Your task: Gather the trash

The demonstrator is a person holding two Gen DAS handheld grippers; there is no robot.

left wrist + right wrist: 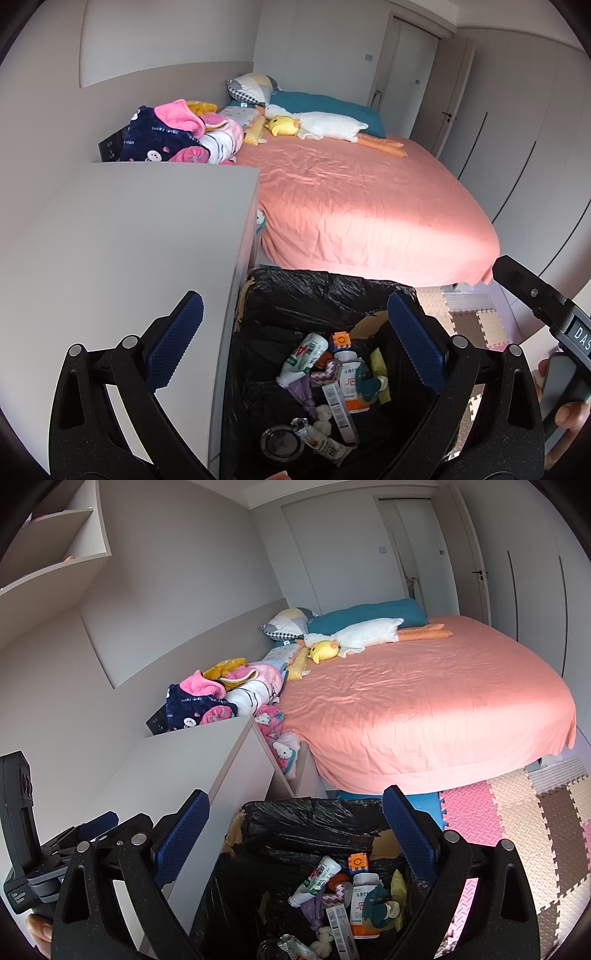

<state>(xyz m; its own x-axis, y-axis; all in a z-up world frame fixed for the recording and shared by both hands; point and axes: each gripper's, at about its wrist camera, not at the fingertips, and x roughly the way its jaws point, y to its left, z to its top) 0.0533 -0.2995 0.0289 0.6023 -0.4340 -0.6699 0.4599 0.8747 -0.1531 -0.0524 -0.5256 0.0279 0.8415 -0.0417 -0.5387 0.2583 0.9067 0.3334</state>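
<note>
Left wrist view: left gripper (pixel 295 325) spread wide, holding nothing, hovering over bin (pixel 332 288) lined with black bag; trash (pixel 328 384) (bottles, boxes, wrappers) heaped below and between the jaws; white cabinet (pixel 129 240) left of them, pink bed (pixel 362 199) ahead. Right wrist view: right gripper (pixel 295 819) likewise agape and empty, same bin (pixel 310 819) and trash (pixel 351 901) between the jaws, foam mats (pixel 517 830) to the right.

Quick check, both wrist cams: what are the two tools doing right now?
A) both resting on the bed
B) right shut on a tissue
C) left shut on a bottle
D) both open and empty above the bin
D: the left tool and right tool both show spread blue pads with nothing between them, hovering over the black-lined trash bin that already holds bottles and wrappers.
</note>
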